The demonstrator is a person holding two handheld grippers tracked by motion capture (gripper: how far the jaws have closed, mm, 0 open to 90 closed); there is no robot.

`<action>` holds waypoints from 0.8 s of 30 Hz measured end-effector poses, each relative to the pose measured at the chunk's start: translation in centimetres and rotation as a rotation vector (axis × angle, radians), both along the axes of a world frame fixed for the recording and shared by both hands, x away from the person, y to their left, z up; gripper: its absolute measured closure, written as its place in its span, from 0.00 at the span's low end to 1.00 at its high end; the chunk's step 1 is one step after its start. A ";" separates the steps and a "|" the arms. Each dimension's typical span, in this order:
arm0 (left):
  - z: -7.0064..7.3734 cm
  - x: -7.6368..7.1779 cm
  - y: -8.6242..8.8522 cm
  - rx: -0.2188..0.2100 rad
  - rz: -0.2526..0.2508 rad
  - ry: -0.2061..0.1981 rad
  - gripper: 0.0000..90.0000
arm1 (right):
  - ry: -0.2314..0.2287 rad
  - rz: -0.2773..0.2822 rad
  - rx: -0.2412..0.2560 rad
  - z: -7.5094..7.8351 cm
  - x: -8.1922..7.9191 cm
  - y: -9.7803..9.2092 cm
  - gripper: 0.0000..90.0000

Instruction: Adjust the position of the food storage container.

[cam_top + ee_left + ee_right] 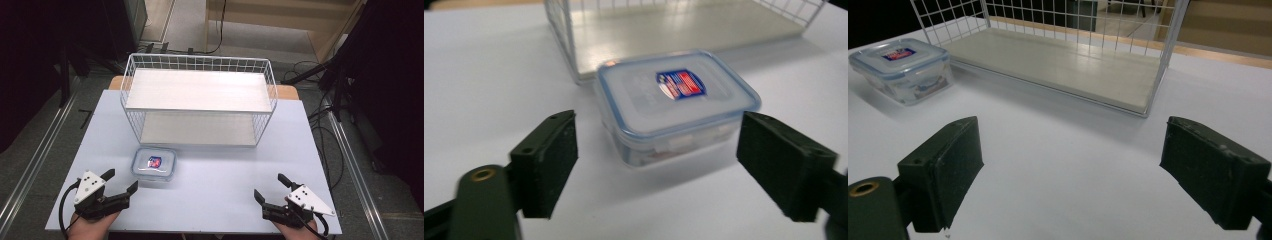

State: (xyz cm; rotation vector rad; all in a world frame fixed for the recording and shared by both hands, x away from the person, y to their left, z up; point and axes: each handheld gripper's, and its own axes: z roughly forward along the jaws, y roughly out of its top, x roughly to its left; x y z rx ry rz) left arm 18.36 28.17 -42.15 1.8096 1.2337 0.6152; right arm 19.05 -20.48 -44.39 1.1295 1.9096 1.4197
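Container (154, 163) with the clear body and blue-edged lid is what everything sits around here, so I'll place stuff off that. Left hand-held gripper (120, 181) is just short of the container on the person's side, jaws spread wide, nothing between them and not touching it. In the left gripper view the container (676, 102) sits right in line with the gap between the two black jaws, a little beyond them. Right hand-held gripper (270, 186) is well off to the right of the container, also wide open and empty, hovering low over the desk (210, 185). From the right gripper view the container (902, 70) shows up far off at the upper left. There's a red and blue sticker (680, 83) on the lid. Just behind the container stands a white wire rack (197, 100) with two pale shelves, its front edge near the container but not touching.
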 end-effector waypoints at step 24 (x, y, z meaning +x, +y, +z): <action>-0.1 0.4 -0.1 -0.021 -0.026 0.001 0.25 | 0.019 0.012 0.012 -0.1 0.0 0.0 0.12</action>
